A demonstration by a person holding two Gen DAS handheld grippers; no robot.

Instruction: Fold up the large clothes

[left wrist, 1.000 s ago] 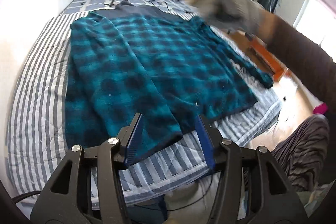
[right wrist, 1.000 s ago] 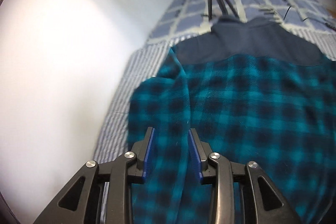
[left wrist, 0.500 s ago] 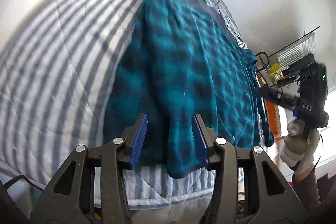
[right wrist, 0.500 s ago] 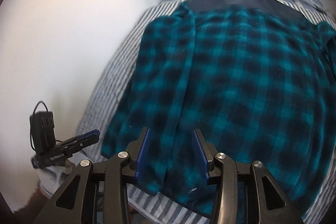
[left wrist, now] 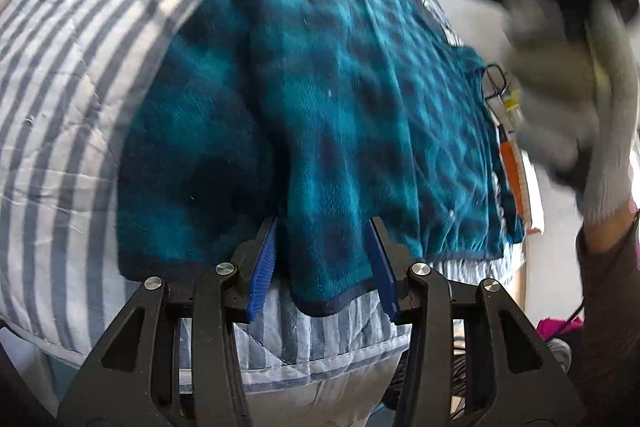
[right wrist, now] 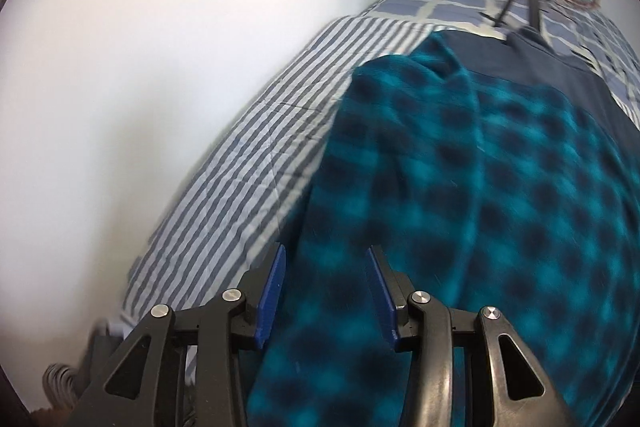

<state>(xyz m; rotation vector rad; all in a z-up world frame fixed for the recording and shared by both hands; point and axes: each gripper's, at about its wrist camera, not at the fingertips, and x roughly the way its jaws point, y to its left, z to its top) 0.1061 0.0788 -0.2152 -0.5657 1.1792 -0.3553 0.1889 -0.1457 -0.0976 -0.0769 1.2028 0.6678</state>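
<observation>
A teal-and-navy plaid fleece shirt lies spread flat on the grey-and-white striped bed quilt, its hem at 6 o'clock. The left gripper hangs over that hem corner, fingers parted, pressing nothing. The right gripper hovers over the folded sleeve, fingers likewise released. A gloved hand blurs at 2 o'clock.

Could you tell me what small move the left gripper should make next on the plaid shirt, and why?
Probably ease the left gripper down and close on the plaid shirt: its hem corner already lies between the open jaws, unpinched, on the striped bedcover.
</observation>
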